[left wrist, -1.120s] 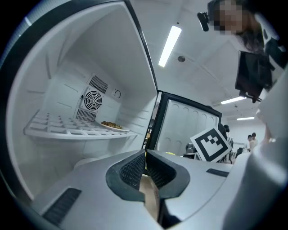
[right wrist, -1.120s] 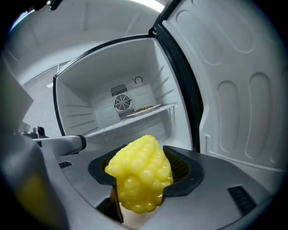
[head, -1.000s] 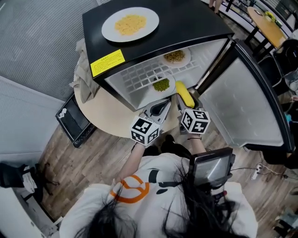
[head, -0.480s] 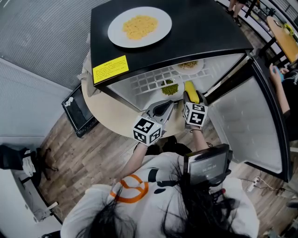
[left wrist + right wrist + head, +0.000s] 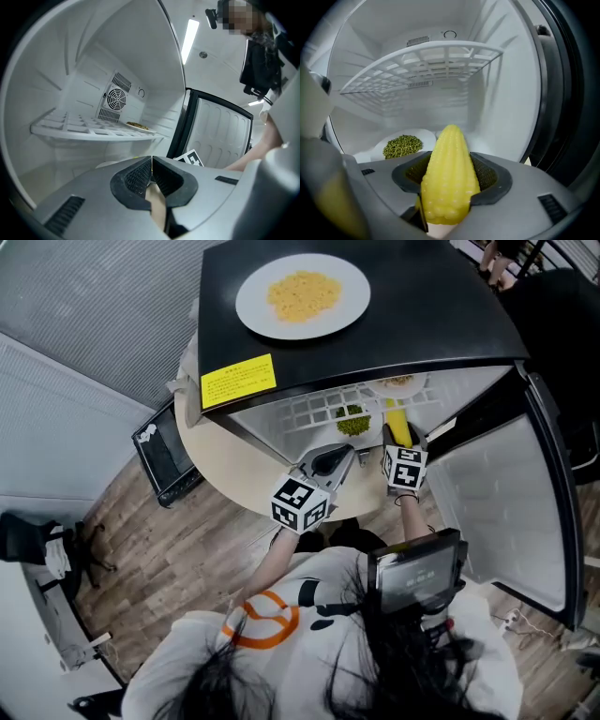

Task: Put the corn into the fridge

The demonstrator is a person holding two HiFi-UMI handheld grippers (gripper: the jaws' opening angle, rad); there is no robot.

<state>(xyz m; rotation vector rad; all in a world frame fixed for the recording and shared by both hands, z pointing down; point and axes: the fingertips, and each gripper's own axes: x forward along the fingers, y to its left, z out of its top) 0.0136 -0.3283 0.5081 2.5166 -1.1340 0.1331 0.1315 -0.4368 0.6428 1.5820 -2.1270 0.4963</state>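
At lower centre, the left gripper (image 5: pixel 151 163) has its fingers (image 5: pixel 136 177) pressed together on nothing. To its right, the right gripper (image 5: pixel 451 187) clamps the corn (image 5: pixel 449 150) mid-cob inside the fridge (image 5: pixel 501 108). It looks stiff, light and bumpy, so a middle hold suits it.

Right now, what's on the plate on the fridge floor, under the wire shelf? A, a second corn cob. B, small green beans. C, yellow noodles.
B: the right gripper view shows the plate heaped with small green beans, left of the corn in the right claw.
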